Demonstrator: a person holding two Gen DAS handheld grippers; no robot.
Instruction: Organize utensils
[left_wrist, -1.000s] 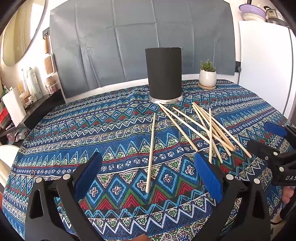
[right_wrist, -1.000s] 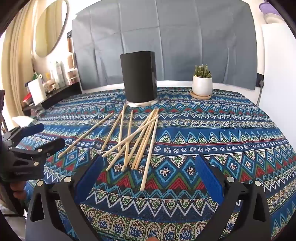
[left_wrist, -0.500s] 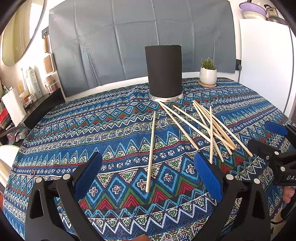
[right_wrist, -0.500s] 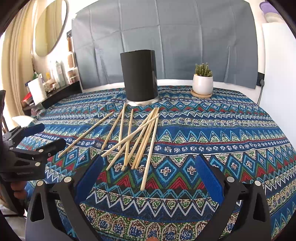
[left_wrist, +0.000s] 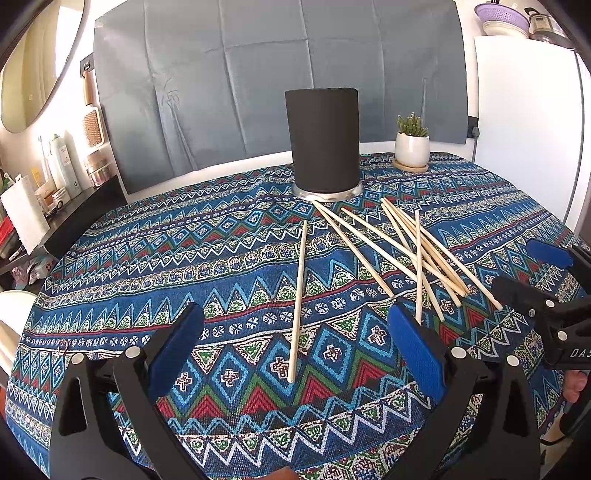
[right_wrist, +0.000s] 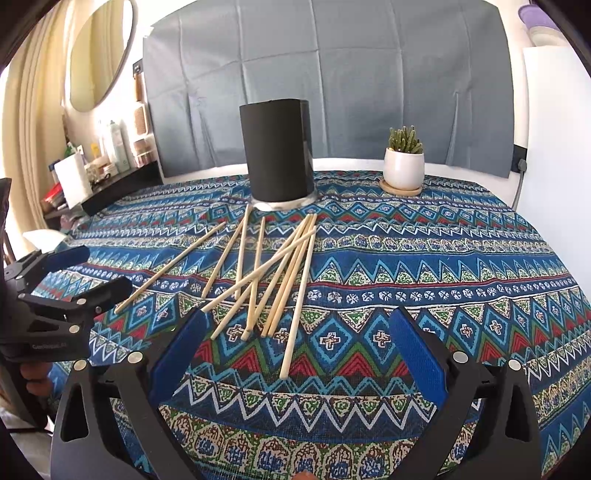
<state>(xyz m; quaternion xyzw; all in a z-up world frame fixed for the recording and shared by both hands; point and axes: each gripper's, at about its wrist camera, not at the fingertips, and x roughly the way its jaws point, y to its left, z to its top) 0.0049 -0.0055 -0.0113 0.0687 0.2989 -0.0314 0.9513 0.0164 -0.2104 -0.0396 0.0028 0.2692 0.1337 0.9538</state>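
Overhead, both grippers hover above patterned tablecloth (left_wrist: 147, 258), jaws apart, holding nothing. Left gripper (left_wrist: 295, 343) lines up over lone chopstick (left_wrist: 298, 295), apart from pile.

Tip: straddle stick mid-length, close squarely, lift level, drop upright into black holder (left_wrist: 322, 142) at far centre.

Right gripper (right_wrist: 295, 350) faces crossed pile (right_wrist: 269, 273) near holder (overlaps blur count): roughly nine chopsticks, one holder, one potted cactus (right_wrist: 403, 162).

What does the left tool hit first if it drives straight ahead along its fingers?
Probably the lone chopstick, which lies on the tablecloth in the open gap of the left tool, if the tool runs low enough. Beyond it stands the black holder. Height above the cloth is unclear.
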